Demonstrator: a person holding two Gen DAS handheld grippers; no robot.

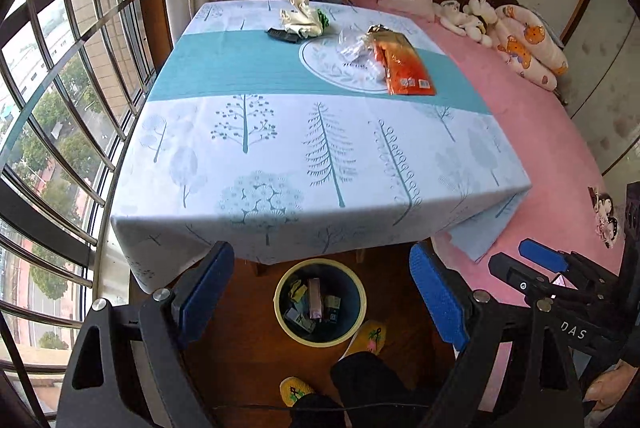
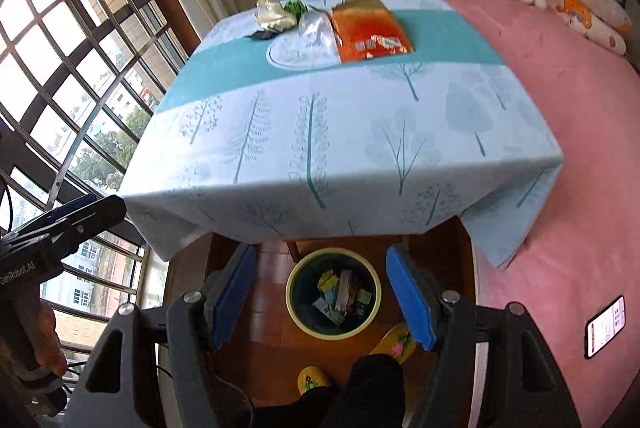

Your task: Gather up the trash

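Status: both tools spread, nothing between the pads. Left tool (image 1: 320,292) and right tool (image 2: 320,292) hang side by side above the floor at the near edge of the surface (image 1: 280,155), both pointing steeply down and fwd. Seen from the left wrist, the right tool shows at the lower right; its pads are apart there too.

Bin (image 1: 320,302) sits on the floor under the near edge, framed between the pads of each tool. Already holds several wrappers.

Remaining trash, all at the far end of the surface, well apart from both tools:
- Orange packet (image 1: 404,63): flat, long axis running roughly near-to-far, tilted slightly; lies towards the bed (image 1: 540,147) side.
- Clear plastic wrap (image 1: 354,49): crumpled, touching the packet's left edge.
- Cream crumpled wrapper (image 1: 302,17): further back and left, w/ a green scrap (image 1: 323,17) and a dark scrap (image 1: 282,35) just beside it.

Key relation: trash lies ahead of and above the tools' present aim, across the whole cloth. Judgement: orange packet and clear wrap fall on the right tool's side; cream wrapper group on the left tool's side. Next move calls for a fwd reach over the surface. For the packet, pads should prob. close across its short width, i.e. crosswise to the long axis. Risk: the flat packet gives little edge to pinch.
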